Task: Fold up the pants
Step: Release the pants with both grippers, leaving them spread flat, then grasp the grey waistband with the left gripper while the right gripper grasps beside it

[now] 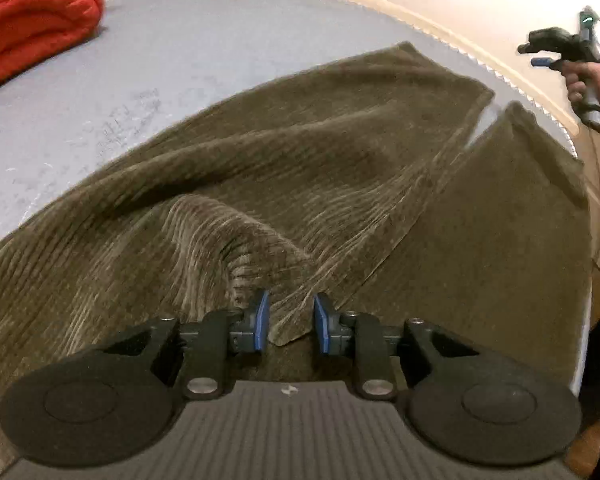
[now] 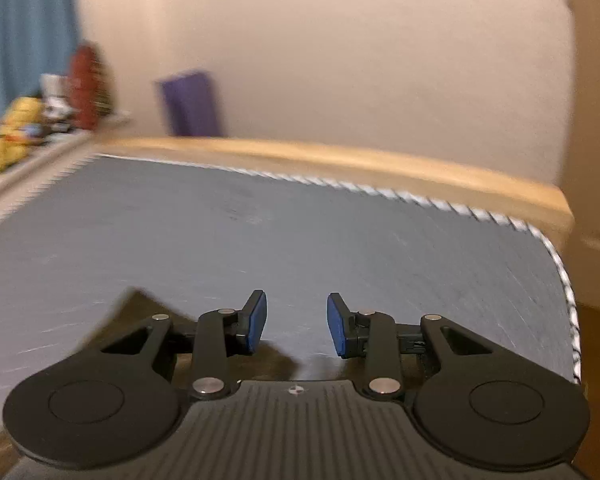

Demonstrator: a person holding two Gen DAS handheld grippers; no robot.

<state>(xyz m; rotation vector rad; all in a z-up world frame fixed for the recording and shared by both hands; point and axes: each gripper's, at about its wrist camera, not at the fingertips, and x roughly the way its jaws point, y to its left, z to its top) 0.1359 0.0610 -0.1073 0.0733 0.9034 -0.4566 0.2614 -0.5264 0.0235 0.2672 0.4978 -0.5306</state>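
Olive-brown corduroy pants [image 1: 292, 168] lie spread on a grey mattress [image 1: 172, 64], legs reaching toward the far right edge. My left gripper [image 1: 288, 320] is open just above the near part of the pants, with a raised fold of cloth by its left pad and a fabric edge between the jaws. My right gripper [image 2: 297, 322] is open and empty above the mattress [image 2: 260, 232]; only a dark strip of the pants [image 2: 276, 356] shows under it. The right gripper also shows in the left wrist view [image 1: 540, 54], held in a hand above the bed's far right edge.
A red quilted blanket [image 1: 32, 16] lies folded at the mattress's far left. A wooden bed frame [image 2: 340, 164] borders the far side, with a purple object [image 2: 192, 102] against the wall and cluttered items [image 2: 40, 120] on a ledge at left.
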